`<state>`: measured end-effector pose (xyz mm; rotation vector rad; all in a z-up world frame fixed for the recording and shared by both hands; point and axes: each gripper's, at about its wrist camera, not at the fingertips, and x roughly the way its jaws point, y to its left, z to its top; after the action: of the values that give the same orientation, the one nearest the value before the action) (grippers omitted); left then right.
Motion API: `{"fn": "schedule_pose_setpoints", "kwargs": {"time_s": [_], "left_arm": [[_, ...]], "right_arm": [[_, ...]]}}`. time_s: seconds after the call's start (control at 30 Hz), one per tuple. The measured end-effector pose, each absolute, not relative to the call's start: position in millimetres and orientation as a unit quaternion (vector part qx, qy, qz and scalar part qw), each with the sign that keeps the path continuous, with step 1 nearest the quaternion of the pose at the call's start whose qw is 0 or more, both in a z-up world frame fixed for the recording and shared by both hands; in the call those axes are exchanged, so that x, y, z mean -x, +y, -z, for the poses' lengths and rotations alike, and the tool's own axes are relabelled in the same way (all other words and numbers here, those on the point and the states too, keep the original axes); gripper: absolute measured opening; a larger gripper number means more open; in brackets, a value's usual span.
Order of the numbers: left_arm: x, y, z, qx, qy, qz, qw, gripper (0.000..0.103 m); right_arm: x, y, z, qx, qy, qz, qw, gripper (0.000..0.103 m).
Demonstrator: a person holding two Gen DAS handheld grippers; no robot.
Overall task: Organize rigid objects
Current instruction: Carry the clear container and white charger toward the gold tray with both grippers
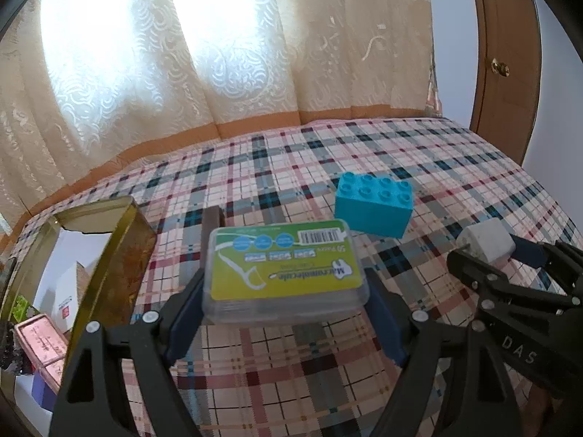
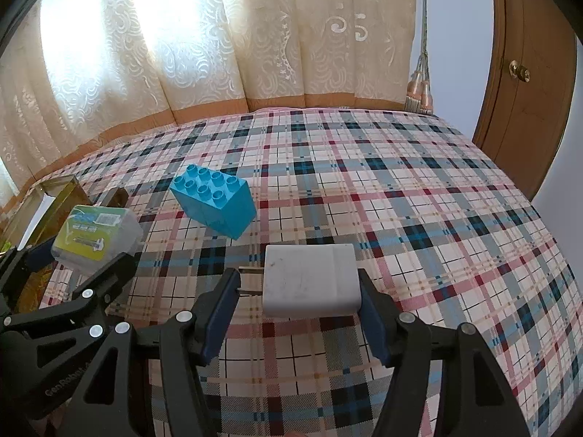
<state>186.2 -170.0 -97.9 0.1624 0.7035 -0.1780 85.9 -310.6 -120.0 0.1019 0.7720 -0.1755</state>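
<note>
My left gripper (image 1: 284, 287) is shut on a clear floss-pick box (image 1: 282, 267) with a green and yellow label, held above the plaid bed. It also shows at the left of the right wrist view (image 2: 96, 235). My right gripper (image 2: 298, 287) is shut on a white plug adapter (image 2: 309, 278), its prongs pointing left against the left finger. The adapter also shows in the left wrist view (image 1: 486, 240). A turquoise toy brick (image 1: 373, 204) lies on the bed between and beyond both grippers, also seen in the right wrist view (image 2: 215, 200).
A gold-rimmed open tin (image 1: 109, 255) stands at the bed's left edge beside the left gripper. A dark brown block (image 1: 212, 218) lies behind the floss box. Boxes (image 1: 40, 342) sit below at far left. Curtains and a wooden door (image 2: 528, 91) lie beyond the plaid bedcover (image 2: 419, 218).
</note>
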Motion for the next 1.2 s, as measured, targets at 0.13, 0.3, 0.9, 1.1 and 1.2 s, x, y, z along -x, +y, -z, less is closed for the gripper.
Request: {"fn": "schedule_pose_setpoints", "kwargs": {"time_s": [0.13, 0.3, 0.9, 1.1, 1.2], "left_arm": [[-184.2, -169.3, 96.0, -0.08, 0.335, 0.081, 0.935, 0.082], [-180.1, -164.2, 92.1, -0.071, 0.32, 0.073, 0.942, 0.082], [-150.9, -149.8, 76.1, -0.063, 0.248, 0.043, 0.966, 0.082], [-142.5, -138.7, 74.6, -0.054, 0.24, 0.039, 0.969, 0.082], [-138.5, -132.3, 74.1, -0.051, 0.237, 0.036, 0.97, 0.082]], "right_arm": [[-84.4, -309.4, 117.3, -0.045, 0.37, 0.088, 0.924, 0.065], [-81.0, -307.0, 113.9, -0.039, 0.36, 0.091, 0.928, 0.065], [-64.2, -298.0, 99.5, -0.022, 0.303, 0.085, 0.949, 0.065], [-56.4, -293.5, 93.8, -0.013, 0.274, 0.088, 0.957, 0.065], [-52.5, -289.9, 91.3, -0.012, 0.261, 0.085, 0.961, 0.065]]}}
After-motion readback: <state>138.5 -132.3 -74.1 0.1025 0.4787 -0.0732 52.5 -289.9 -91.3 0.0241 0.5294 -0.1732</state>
